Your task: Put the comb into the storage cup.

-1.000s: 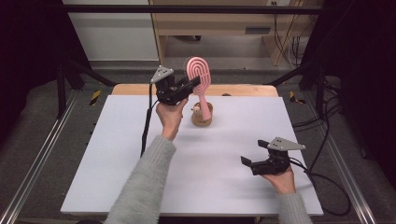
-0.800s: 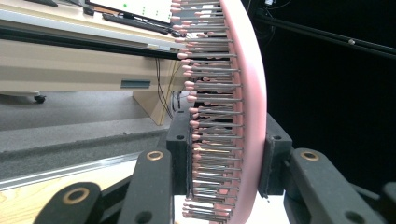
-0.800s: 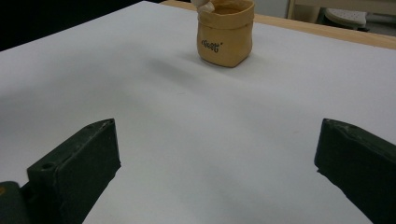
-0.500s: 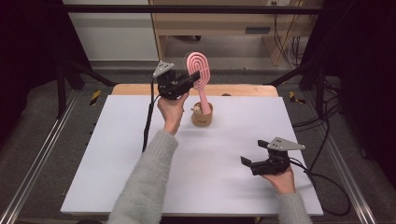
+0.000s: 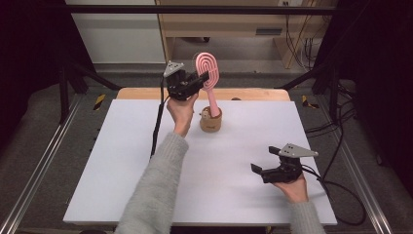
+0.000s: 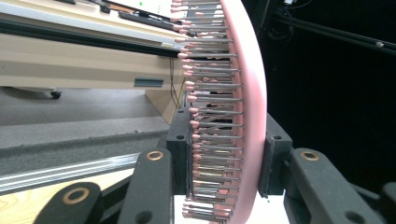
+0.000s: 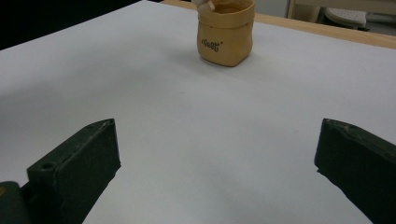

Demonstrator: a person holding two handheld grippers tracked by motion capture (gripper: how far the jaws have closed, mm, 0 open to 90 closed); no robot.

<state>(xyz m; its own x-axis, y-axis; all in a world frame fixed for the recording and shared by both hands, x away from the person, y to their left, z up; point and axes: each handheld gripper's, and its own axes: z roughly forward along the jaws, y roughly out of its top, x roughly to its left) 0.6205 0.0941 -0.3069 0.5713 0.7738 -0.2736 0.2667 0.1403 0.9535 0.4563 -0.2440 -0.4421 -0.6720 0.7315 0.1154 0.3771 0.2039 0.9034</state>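
Observation:
A pink hairbrush (image 5: 208, 68) stands upright, its handle reaching down into a small tan cup (image 5: 211, 120) at the far middle of the white tabletop (image 5: 122, 170). My left gripper (image 5: 202, 78) is shut on the brush head from the side. In the left gripper view the bristled pink head (image 6: 247, 93) sits clamped between the two black jaws of the left gripper (image 6: 224, 158). My right gripper (image 5: 258, 168) rests low on the table at the front right, open and holding nothing. In the right gripper view its jaws (image 7: 217, 158) stand wide apart, facing the cup (image 7: 226, 32) farther off.
A wooden strip (image 5: 253, 93) runs along the table's far edge. Metal rails (image 5: 39, 161) flank the table. Cables (image 5: 341, 190) trail off to the right. A small pale thing (image 7: 205, 4) shows at the cup's rim.
My left gripper has shifted a little toward the far edge with the brush still in it. The right gripper has stayed put.

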